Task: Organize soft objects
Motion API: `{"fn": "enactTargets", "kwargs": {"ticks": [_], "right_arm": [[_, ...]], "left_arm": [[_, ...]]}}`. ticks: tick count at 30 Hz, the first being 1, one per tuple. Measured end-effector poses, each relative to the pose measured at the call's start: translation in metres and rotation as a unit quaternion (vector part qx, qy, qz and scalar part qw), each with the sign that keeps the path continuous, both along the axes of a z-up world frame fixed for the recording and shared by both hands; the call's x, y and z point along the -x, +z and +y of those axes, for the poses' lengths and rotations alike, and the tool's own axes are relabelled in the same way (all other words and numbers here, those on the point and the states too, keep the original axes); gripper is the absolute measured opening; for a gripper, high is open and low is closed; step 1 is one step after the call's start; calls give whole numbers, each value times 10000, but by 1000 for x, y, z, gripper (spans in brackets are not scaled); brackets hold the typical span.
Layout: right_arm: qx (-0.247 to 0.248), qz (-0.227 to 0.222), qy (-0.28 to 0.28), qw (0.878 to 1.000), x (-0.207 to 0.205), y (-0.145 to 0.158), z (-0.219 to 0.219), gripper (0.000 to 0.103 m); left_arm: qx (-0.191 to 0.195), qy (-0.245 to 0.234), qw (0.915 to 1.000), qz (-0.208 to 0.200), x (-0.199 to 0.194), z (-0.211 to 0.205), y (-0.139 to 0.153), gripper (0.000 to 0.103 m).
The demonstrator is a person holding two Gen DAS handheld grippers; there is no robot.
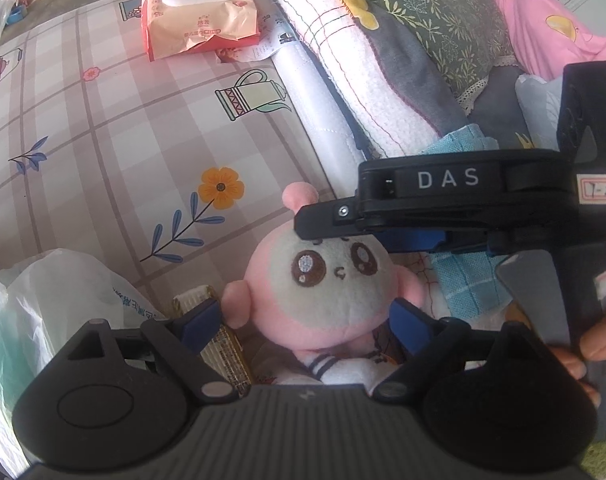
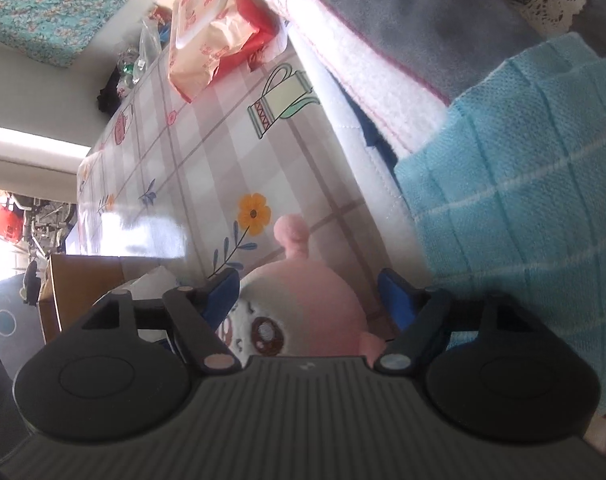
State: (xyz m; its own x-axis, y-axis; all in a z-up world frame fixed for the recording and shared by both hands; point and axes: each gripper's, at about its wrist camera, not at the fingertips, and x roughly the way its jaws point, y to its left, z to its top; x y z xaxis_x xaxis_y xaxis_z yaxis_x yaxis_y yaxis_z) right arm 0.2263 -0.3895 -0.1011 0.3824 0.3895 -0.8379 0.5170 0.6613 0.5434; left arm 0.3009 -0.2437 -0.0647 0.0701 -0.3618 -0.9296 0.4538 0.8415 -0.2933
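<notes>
Checked tablecloth [image 1: 103, 152] | one plush doll [image 1: 331, 284] | two tools: left tool [image 1: 303, 326] apart, right tool [image 2: 309, 294] apart

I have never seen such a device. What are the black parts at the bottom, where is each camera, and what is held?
No robot: a person carries two hand-held grippers, each with a camera looking along its blue-tipped fingers. The left gripper brackets the pink plush toy, open, not clearly squeezing. The right gripper, seen from the side in the left view, is open around the toy's head. Around lie a checked tablecloth, a wipes pack, a blue towel, folded blankets and a plastic bag.
</notes>
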Motion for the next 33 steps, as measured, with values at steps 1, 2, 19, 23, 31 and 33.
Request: {"fn": "enactTargets", "kwargs": {"ticks": [1,2,19,23,31,33], "right_arm": [[-58,22,8,10000,-1,-1,0,77],[-76,17,37,10000,-1,-1,1,77],[-850,-990,-653,9893,51,26,-6,59],[-586,-1251,-664,9882,64,54,3,59],[-760,-1663,-490,9819,87,95,40,51],[-528,-1763,-465,9818,89,107,47,52]], "left_arm": [[-6,0,10000,22,0,-1,0,92],[-18,-7,10000,20,0,-3,0,92],[132,98,9997,-157,17,-9,31,88],[259,-110,9979,-588,34,-6,57,88],[852,-191,9924,-862,69,27,99,85],[783,-172,9921,-961,77,36,103,85]]}}
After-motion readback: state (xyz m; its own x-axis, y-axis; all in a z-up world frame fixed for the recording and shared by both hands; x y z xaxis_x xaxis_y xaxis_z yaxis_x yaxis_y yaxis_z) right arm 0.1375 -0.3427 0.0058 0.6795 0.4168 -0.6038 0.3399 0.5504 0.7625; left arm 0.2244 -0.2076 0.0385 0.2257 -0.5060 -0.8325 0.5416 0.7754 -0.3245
